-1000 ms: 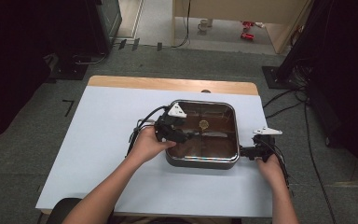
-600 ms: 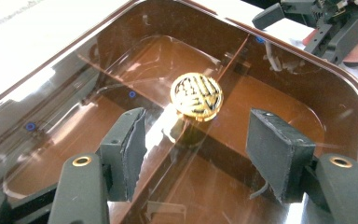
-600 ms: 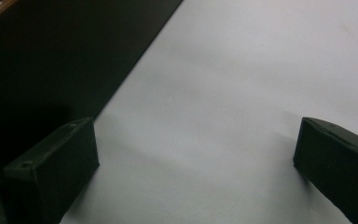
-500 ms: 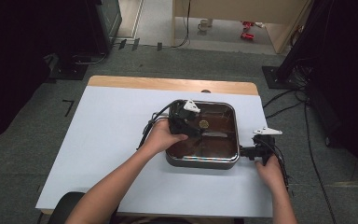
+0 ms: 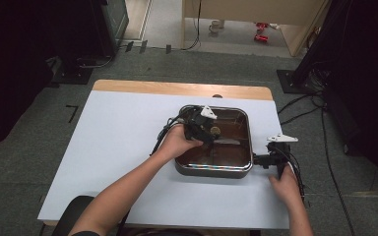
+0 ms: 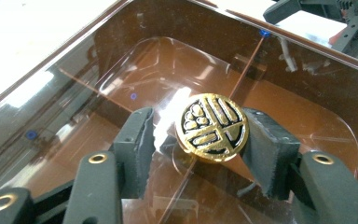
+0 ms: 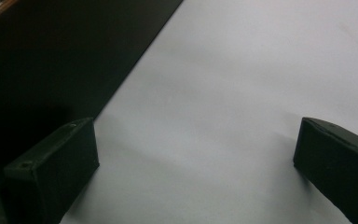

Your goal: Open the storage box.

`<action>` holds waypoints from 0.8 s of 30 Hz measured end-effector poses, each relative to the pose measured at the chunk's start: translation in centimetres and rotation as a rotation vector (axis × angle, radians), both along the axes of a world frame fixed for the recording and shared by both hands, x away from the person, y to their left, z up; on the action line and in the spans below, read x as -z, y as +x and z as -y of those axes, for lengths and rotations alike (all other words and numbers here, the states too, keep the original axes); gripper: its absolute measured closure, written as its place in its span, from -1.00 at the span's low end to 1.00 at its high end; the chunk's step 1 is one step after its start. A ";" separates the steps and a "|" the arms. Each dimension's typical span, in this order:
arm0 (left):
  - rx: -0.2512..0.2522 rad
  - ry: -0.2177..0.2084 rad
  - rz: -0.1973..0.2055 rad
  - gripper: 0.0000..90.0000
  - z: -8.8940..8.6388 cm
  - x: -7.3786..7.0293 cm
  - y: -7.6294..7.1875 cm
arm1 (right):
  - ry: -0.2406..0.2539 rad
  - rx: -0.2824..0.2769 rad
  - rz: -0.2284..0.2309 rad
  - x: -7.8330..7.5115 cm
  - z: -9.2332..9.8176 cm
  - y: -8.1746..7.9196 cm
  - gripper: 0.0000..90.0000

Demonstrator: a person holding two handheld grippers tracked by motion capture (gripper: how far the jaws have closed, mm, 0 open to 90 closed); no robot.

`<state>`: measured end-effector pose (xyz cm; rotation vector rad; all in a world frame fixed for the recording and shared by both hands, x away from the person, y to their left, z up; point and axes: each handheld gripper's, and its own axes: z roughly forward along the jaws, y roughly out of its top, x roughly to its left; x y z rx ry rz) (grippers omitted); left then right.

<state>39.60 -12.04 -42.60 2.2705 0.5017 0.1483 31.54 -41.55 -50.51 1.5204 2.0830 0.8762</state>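
A square electric pan with a tinted glass lid sits on the white bench, toward its right half. At the centre of the lid stands a round knob, black with a gold emblem and gold rim.

The left gripper reaches over the lid from the pan's left side. In the left gripper view its fingers stand on either side of the knob; they have just been closing on it. The finger on the right of that view lies against the knob's edge, while a narrow gap shows between the other finger and the knob, so the grip is not yet made and the lid lies flat on the pan.

The right gripper lies low on the bench just beside the pan's right side, pointing at it. In the right gripper view its fingers are spread wide over bare bench with nothing between them, the pan's dark wall rising just left of them.
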 end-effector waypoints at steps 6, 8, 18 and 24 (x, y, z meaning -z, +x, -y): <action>0.027 -0.033 -0.034 0.29 -0.1 0.1 0.1 | 0.000 0.000 0.000 0.0 0.0 0.0 -1.00; 0.027 -0.027 -0.028 0.30 -0.1 0.1 0.1 | 0.000 0.000 0.000 0.0 0.0 0.0 -1.00; 0.025 -0.011 -0.030 0.31 -0.1 -0.3 0.0 | 0.000 0.001 0.000 0.0 0.0 0.0 -1.00; 0.023 -0.025 -0.020 0.32 -0.3 -1.5 -0.2 | 0.000 0.001 0.000 0.0 0.0 0.0 -1.00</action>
